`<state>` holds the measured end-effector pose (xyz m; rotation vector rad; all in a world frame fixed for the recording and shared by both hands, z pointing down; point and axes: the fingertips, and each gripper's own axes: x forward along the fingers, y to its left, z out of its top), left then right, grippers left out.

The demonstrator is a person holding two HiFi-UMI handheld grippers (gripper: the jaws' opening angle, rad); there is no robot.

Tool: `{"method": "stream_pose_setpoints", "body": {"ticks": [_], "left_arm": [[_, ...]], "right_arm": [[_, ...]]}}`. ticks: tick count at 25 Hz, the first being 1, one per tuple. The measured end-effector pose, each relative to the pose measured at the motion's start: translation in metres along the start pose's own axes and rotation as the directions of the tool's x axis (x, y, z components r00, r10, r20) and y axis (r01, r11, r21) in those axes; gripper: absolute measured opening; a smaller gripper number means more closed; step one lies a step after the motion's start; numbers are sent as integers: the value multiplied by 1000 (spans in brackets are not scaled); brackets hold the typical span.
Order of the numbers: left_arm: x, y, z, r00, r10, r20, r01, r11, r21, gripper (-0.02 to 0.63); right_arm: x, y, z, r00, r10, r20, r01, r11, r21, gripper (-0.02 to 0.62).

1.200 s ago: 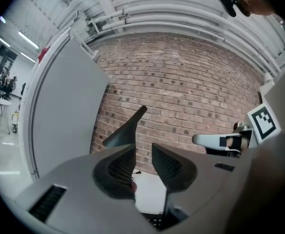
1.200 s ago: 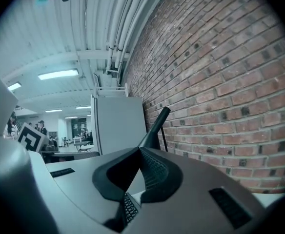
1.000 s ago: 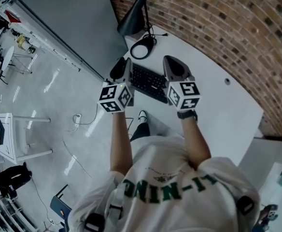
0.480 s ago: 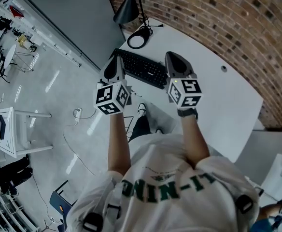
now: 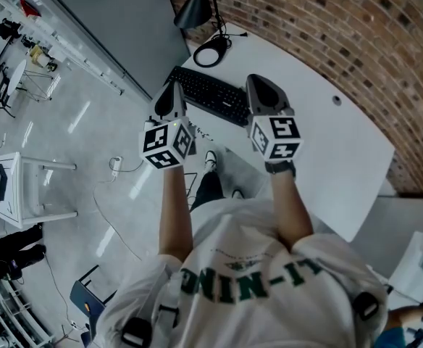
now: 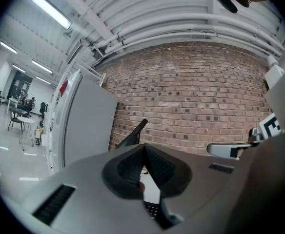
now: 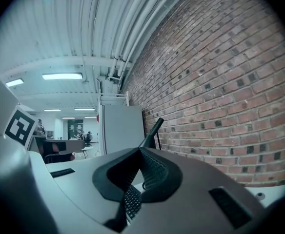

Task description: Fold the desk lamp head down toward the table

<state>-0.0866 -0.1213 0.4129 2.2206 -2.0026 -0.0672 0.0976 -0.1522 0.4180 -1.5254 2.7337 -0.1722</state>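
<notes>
Chg vs. 1 s ago: both tongs have pulled back toward the near table edge, and the black keyboard (image 5: 211,96) now lies beyond them. The left tongs (image 5: 172,98) went from part-open to fully closed, nothing between. The right tongs (image 5: 264,91) are likewise closed and empty.

The black cone-shaded desk lamp (image 5: 195,9) stands at the far left of the white curved table (image 5: 327,143), well apart from both tongs.

Judgement: no contact w/ lamp, so the fold is either done or not begun; can't tell which.

Writing: green lettering on the white shirt (image 5: 248,281) is upside-down and not reliably legible. Keyboard legends are too small to read.
</notes>
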Motion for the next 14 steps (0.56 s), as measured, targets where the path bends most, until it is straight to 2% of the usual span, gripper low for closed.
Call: {"method": "stream_pose_setpoints", "body": {"ticks": [14], "left_arm": [[-1, -16, 1, 1000, 6, 13, -7, 1000, 27, 2]], "right_arm": [[-9, 0, 6, 1000, 21, 5, -21, 999, -26, 3]]}}
